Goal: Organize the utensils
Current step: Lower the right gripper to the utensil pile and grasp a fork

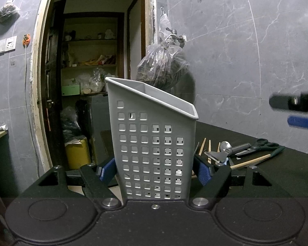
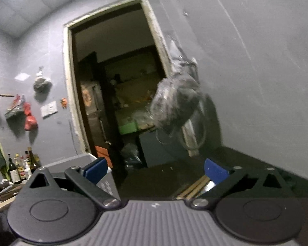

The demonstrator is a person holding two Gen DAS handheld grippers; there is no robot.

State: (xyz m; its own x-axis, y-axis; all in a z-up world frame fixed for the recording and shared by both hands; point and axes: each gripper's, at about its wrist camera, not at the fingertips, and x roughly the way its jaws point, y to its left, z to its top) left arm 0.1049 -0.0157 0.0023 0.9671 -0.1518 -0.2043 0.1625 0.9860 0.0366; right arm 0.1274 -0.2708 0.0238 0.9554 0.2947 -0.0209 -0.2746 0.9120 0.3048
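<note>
A grey perforated utensil holder (image 1: 154, 143) stands upright between the blue pads of my left gripper (image 1: 155, 170), which is shut on its sides. To its right, on the dark table (image 1: 277, 174), lie scissors (image 1: 258, 145), a metal scoop (image 1: 225, 145), a flat scraper (image 1: 215, 155) and wooden chopsticks (image 1: 250, 161). My right gripper (image 2: 156, 171) is open with nothing between its fingers. It shows blurred at the right edge of the left wrist view (image 1: 293, 110), above the utensils. In the right wrist view, wooden sticks (image 2: 193, 186) lie below its right finger and the holder's rim (image 2: 76, 161) is behind its left finger.
A plastic bag (image 1: 164, 65) hangs from a wall tap behind the holder. An open doorway (image 1: 92, 61) leads to a storeroom with shelves. Bottles (image 2: 20, 170) stand on a counter at the far left. A grey tiled wall (image 1: 246, 51) runs behind the table.
</note>
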